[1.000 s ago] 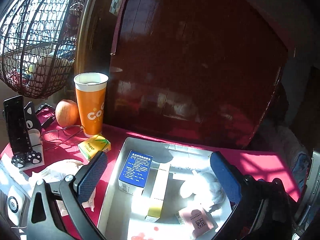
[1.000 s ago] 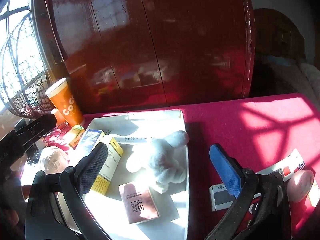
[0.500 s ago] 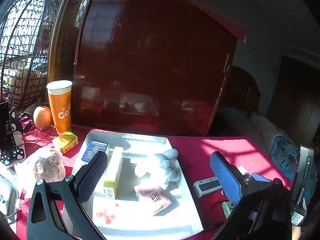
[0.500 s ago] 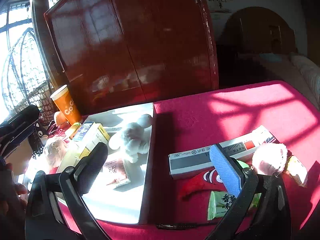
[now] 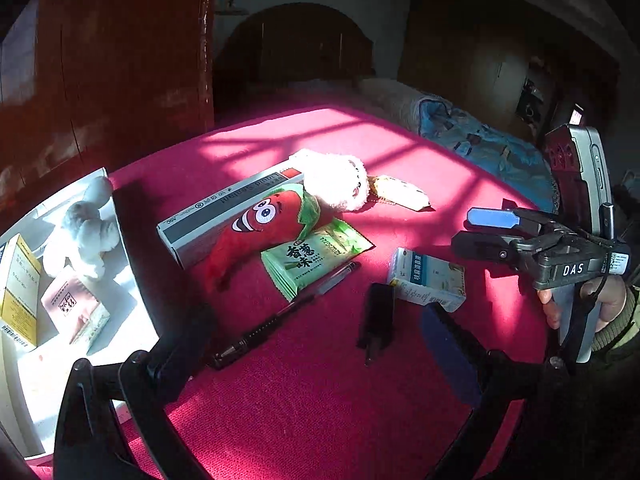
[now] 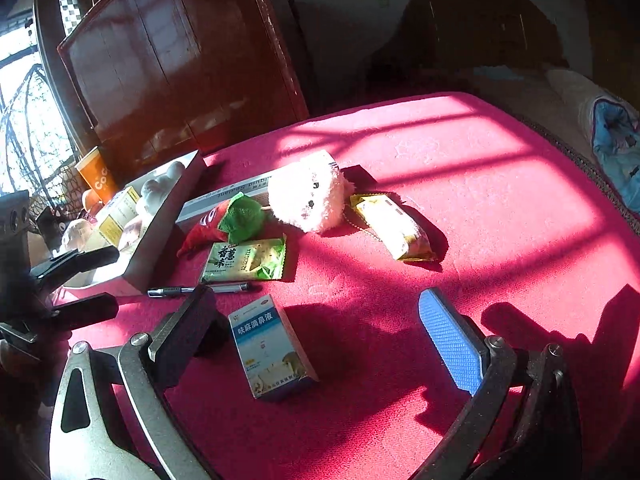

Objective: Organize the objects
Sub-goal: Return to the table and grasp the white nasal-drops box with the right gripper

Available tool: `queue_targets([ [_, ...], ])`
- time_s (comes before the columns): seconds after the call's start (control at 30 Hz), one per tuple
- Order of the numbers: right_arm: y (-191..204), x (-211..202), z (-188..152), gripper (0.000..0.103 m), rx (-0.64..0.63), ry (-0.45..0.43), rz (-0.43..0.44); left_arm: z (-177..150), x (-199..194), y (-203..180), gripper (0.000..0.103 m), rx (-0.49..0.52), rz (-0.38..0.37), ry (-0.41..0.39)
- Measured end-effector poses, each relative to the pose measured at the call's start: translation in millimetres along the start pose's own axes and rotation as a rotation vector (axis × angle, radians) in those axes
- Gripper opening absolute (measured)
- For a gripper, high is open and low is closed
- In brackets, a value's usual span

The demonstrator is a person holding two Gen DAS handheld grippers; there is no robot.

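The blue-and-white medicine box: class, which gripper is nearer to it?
Right. The right gripper brackets the medicine box between open fingers; the left gripper is open, short of it.

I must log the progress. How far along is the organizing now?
Partly done. The white tray already holds the grey plush and small boxes. Both claws are open and empty. Left on the red cloth: carrot plush, white plush, green packet, pen, blue-white box.

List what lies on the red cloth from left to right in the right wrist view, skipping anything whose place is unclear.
White tray → black pen → blue-and-white medicine box → white plush toy → yellow snack packet. The long grey box, the red plush and the green packet overlap others, so they are left out.
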State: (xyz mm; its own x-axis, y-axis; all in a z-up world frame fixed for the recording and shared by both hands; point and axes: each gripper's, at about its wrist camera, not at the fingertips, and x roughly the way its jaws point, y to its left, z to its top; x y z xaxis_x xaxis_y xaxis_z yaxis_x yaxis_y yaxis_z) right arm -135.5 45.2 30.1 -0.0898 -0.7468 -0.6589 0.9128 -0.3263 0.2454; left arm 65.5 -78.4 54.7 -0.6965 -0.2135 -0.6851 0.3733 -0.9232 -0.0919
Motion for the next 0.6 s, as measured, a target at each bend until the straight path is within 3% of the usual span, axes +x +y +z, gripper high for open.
queue_targets([
  [0.2, 26.4, 24.0, -16.7, 0.094, -0.191, 0.079, 0.004, -8.2, 25.5, -14.1, 0.103, 0.051, -0.011, 0.087],
  [0.27, 30.4, 34.9, -18.5, 0.076, -0.229, 0.109, -0.025, -10.0, 30.6, -11.9, 0.103, 0.039, -0.012, 0.105],
  [0.4, 32.9, 42.5, -17.0, 0.056, -0.258, 0.133, -0.028, -10.6, 37.0, -12.0, 0.102, 0.041, -0.021, 0.124],
  [0.43, 31.5, 43.4, -17.2, 0.04, -0.255, 0.134, -0.041, -9.4, 39.5, -13.2, 0.102, 0.047, -0.026, 0.129],
  [0.53, 17.1, 38.9, -15.5, 0.036, -0.186, 0.116, -0.048, -6.0, 49.7, -18.6, 0.087, 0.07, -0.042, 0.146],
  [0.6, 7.4, 34.7, -16.1, 0.036, -0.142, 0.104, -0.042, -5.9, 59.5, -21.5, 0.068, 0.082, -0.034, 0.174],
])
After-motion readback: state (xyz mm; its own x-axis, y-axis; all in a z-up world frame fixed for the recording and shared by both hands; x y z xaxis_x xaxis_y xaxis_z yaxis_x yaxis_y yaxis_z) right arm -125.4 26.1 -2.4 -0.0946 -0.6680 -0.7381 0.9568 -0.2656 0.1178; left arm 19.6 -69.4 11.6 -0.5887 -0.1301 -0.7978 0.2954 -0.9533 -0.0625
